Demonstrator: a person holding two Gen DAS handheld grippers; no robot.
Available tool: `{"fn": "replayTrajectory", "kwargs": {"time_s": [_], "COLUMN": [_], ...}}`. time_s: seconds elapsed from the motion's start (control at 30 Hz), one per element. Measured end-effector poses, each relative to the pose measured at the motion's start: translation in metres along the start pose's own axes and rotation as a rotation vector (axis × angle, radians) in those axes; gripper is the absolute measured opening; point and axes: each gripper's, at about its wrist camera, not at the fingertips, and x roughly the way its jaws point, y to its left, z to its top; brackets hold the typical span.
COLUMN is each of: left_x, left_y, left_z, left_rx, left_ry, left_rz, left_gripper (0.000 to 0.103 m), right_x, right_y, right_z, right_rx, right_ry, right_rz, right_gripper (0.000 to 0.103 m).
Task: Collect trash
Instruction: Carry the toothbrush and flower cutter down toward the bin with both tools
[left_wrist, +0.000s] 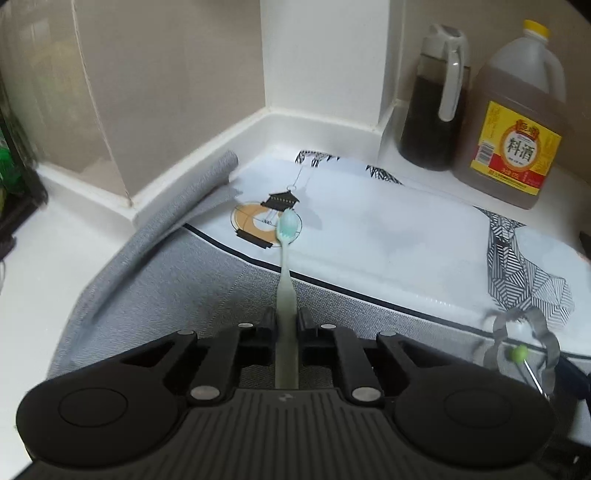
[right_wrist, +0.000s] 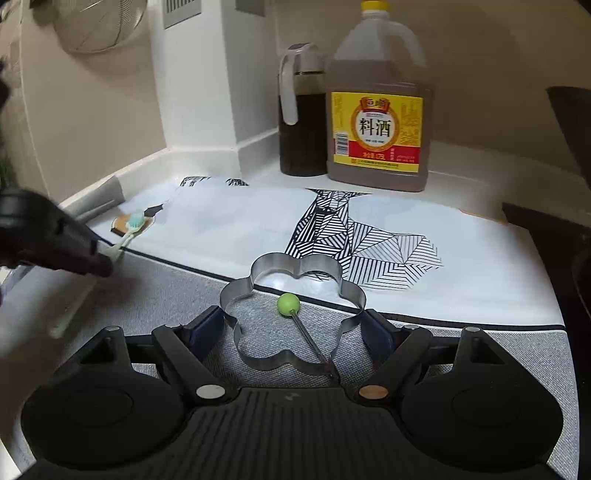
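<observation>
left gripper (left_wrist: 286, 319) tilted down — clamping toothbrush (left_wrist: 286, 258) handle

A white tabletop (right_wrist: 461, 177) runs into a corner under beige wall panels, with a raised white lip along its back edge. Spread over most of it is a placemat (right_wrist: 229, 229), pale with black line drawings and a wide grey woven band along the near side; its far left corner is curled up against the lip. Back on the bare surface, a dark sauce jug (right_wrist: 301, 122) with a grey handle stands just beside a large cooking-wine bottle (right_wrist: 376, 122) with a yellow cap and yellow label. On the mat's grey band sits a flower-shaped metal ring (right_wrist: 291, 291) with a green-knobbed wire handle.
</observation>
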Motion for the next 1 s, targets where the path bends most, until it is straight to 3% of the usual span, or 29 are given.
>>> {"fn": "replayTrajectory", "kwargs": {"time_s": [0.27, 0.57, 0.87, 1.0], "left_x": [-0.037, -0.093, -0.154, -0.182], "left_y": [-0.002, -0.005, 0.016, 0.031], "left_z": [-0.015, -0.042, -0.078, -0.096], "left_rx": [0.059, 0.11, 0.096, 0.08], "left_ry": [-0.065, -0.127, -0.151, -0.157], "left_rz": [0.043, 0.065, 0.047, 0.048], "left_gripper": [0.012, 0.012, 0.012, 0.013], "right_x": [-0.004, -0.007, -0.007, -0.006], "right_y": [-0.007, -0.013, -0.017, -0.027], "right_z": [0.0, 0.002, 0.0, -0.003], "right_rx": [0.048, 0.123, 0.151, 0.212], "right_ry": [-0.033, -0.053, -0.075, -0.076], "right_rz": [0.008, 0.098, 0.143, 0.206], "right_gripper": [0.083, 0.083, 0.083, 0.083]}}
